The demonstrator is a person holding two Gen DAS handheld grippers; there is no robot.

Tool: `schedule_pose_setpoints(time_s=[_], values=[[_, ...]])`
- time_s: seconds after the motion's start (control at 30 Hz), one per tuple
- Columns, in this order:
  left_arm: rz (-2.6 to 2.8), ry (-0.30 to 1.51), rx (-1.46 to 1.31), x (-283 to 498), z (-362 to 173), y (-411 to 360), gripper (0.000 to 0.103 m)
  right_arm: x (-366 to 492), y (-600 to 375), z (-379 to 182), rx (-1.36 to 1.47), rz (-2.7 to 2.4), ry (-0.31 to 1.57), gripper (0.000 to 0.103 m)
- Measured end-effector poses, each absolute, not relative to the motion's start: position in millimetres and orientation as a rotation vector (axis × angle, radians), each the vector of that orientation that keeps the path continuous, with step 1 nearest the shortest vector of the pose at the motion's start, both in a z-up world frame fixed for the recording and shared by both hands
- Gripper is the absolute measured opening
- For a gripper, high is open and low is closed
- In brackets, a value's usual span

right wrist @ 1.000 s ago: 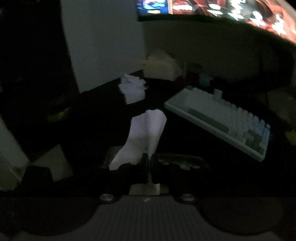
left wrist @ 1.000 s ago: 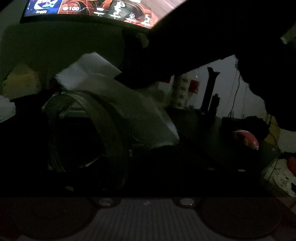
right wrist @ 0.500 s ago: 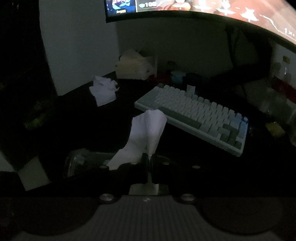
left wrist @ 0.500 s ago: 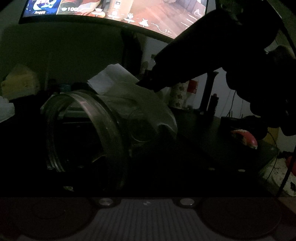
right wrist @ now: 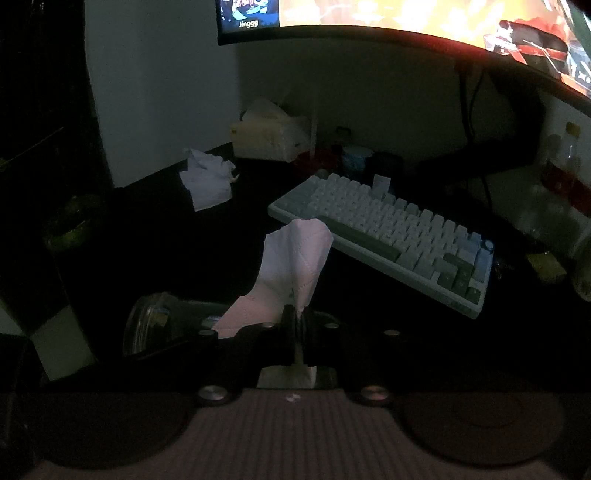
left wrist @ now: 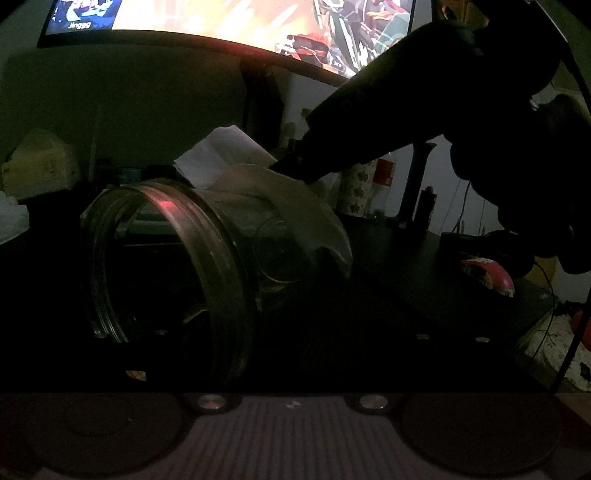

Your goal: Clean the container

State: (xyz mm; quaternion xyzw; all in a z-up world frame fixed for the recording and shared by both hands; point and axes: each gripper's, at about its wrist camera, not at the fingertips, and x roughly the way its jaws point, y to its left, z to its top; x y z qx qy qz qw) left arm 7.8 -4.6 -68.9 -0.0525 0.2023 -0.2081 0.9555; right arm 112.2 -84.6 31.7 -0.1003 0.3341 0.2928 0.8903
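The glass jar (left wrist: 166, 266) I was cleaning lay on its side, clear and round, its wide threaded mouth turned toward my left camera and its base pointing away toward the right. It sat low over the dark desk (left wrist: 424, 266), close in front of my left gripper; that gripper's fingers were lost in shadow, so I could not tell whether they were closed on the jar or how wide they stood. From my right camera the same jar (right wrist: 151, 325) showed at lower left, just beside my right gripper (right wrist: 297, 325).

I counted one jar, one white tissue (left wrist: 266, 184) draped over its upper side, one crumpled tissue (right wrist: 207, 181) lying well apart at the back left of the desk, one tissue box (right wrist: 269, 138), one keyboard (right wrist: 388, 229) and one curved monitor (right wrist: 424, 18) glowing above.

My right gripper came in from the upper right in the left view, angled down onto the top of the jar. Its fingers (right wrist: 288, 321) were pinched narrow on the tissue (right wrist: 291, 258), which stood up past the tips in a folded peak.
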Motion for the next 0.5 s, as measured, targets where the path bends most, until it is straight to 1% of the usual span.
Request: schedule_pose_setpoints(time_s=[0.5], values=[[-0.422,0.405,-0.101,8.3,-70.0,-5.5,0.088,112.6,-83.4,31.1,-0.207,0.606,0.681,0.007]])
